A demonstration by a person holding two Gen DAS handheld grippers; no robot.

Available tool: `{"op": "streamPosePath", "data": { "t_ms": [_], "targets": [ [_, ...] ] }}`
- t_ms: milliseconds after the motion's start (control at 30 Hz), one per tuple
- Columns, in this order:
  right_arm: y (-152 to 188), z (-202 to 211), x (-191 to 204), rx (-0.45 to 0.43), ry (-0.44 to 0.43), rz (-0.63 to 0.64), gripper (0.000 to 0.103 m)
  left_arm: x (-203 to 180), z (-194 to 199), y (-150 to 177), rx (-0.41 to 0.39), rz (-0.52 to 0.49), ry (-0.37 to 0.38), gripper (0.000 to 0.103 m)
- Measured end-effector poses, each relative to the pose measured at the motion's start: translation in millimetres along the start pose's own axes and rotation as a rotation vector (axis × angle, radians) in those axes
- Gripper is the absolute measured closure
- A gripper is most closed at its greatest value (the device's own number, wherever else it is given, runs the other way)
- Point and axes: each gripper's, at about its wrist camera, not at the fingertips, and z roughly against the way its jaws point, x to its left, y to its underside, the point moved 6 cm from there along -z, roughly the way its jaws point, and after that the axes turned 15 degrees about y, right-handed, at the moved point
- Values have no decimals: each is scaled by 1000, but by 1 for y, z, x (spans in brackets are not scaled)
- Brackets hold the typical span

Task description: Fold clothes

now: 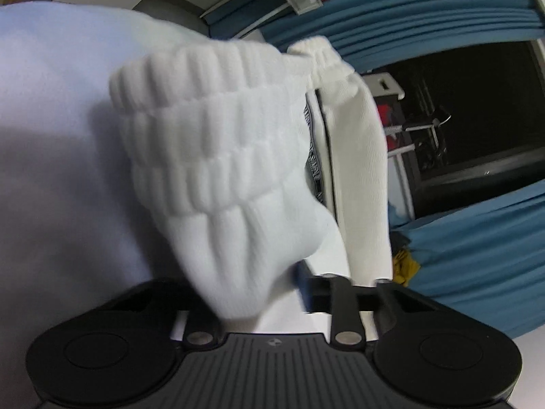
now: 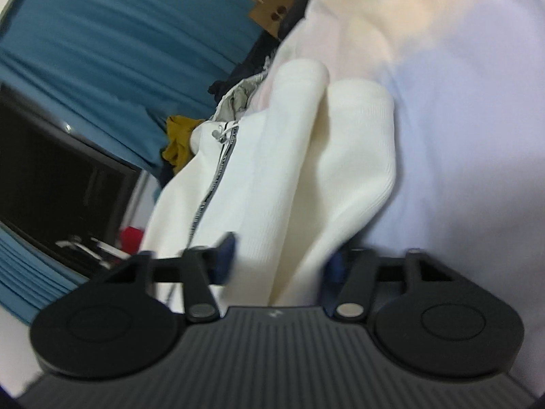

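Note:
A white garment point(image 1: 224, 156) with a ribbed elastic waistband and a grey patterned side stripe point(image 1: 313, 156) hangs in front of the left wrist camera. My left gripper point(image 1: 269, 293) is shut on its gathered cloth; the fingertips are hidden under the fabric. In the right wrist view the same white garment point(image 2: 282, 177) runs up from between the blue pads point(image 2: 224, 259), with its stripe and a drawstring point(image 2: 221, 133) to the left. My right gripper point(image 2: 279, 269) is shut on that cloth. The garment is held up off the white surface point(image 2: 477, 136).
Blue curtains point(image 1: 408, 10) hang behind, around a dark window point(image 1: 477, 119). A heap of other clothes, mustard yellow point(image 2: 178, 143) and dark, lies beyond the garment. A cardboard box point(image 2: 272, 10) stands further back. A red object point(image 2: 131, 238) sits near the window.

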Motion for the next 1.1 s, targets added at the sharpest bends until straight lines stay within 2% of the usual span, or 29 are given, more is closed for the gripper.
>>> {"op": "streamPosePath", "data": {
  "t_ms": [67, 200, 333, 467, 633, 767, 833, 900, 967, 1100],
  "targets": [
    [1, 10, 1, -37, 13, -1, 89, -12, 3, -3, -14, -36, 11, 89],
    [-11, 52, 4, -74, -26, -49, 91, -41, 19, -9, -14, -84, 32, 91],
    [-12, 94, -3, -61, -27, -69, 92, -67, 54, -16, -7, -125, 26, 92],
    [-6, 125, -23, 12, 17, -118, 92, -82, 105, -33, 2, -107, -3, 92],
    [14, 163, -45, 122, 92, -153, 92, -64, 178, -37, 60, -84, -86, 91],
    [25, 176, -60, 145, 143, -125, 92, -31, 206, -24, 131, -51, -142, 89],
    [27, 176, -70, 164, 148, -151, 92, -19, 220, -12, 127, -46, -147, 87],
    [29, 175, -69, 160, 153, -141, 92, -13, 232, -1, 98, -42, -130, 78],
    [30, 175, -67, 154, 158, -129, 92, -11, 245, 10, 87, -65, -158, 57],
    [28, 178, -58, 132, 141, -107, 92, -33, 266, 41, 126, -221, -241, 45]
  ]
}}
